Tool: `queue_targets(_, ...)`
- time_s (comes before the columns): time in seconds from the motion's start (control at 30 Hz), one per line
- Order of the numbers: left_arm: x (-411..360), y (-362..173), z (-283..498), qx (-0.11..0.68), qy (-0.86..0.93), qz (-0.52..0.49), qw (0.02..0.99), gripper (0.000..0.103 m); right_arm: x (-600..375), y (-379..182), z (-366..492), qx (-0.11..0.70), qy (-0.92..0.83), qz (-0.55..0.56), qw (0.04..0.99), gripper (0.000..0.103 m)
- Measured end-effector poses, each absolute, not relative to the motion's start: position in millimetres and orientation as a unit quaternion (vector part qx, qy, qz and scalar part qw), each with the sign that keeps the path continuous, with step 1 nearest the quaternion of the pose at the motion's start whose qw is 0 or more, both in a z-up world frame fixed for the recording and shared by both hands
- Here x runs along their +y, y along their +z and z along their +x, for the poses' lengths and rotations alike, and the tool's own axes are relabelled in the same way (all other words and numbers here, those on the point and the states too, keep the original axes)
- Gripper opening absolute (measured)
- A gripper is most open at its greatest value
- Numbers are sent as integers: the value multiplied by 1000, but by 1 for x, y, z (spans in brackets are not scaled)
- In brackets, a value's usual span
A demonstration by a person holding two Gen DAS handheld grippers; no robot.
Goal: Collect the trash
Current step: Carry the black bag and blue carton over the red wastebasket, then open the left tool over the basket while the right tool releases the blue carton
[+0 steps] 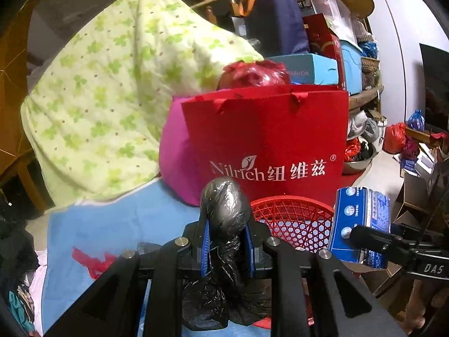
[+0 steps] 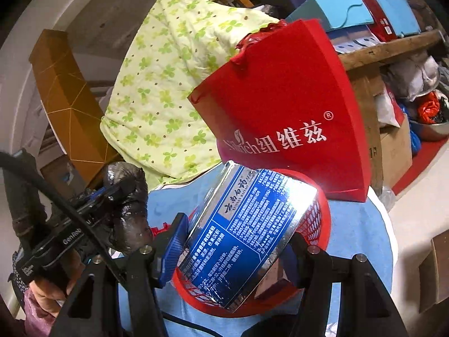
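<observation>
My left gripper is shut on a crumpled black plastic bag, which bulges above and hangs below the blue pads. It is held just left of a red mesh basket. My right gripper is shut on a shiny blue and silver carton and holds it over the red basket. The carton and right gripper show at the right of the left wrist view. The black bag in the left gripper shows at the left of the right wrist view.
A red paper gift bag stands right behind the basket, with a pink cushion and a green floral quilt to its left. The basket sits on a blue cloth. Stacked boxes and shelves fill the back right.
</observation>
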State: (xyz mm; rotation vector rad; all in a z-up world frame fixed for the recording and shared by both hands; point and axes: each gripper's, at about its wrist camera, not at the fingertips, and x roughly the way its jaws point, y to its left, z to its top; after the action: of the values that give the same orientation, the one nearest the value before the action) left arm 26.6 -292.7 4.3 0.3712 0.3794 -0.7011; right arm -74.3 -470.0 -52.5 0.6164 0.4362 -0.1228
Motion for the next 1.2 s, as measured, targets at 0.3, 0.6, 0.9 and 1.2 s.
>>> queue_targets(0.3,-307,-10,33,202,-341,193,897,23,-483,-67,-66,218,-53,331,916,64)
queue_targets(0.6,-311,-21,42,214,-335,197,896,25,-493,-89,-45,232,-50,371,898,66)
queue_targets(0.9,-316,-21,41,200,-342,198,896,32,-497,-95,-42,228,-56,396,887,72)
queue_targets(1.2,-310,-14,34,172,-326,210,905,54,-493,-89,-52,225,-60,382,894,72)
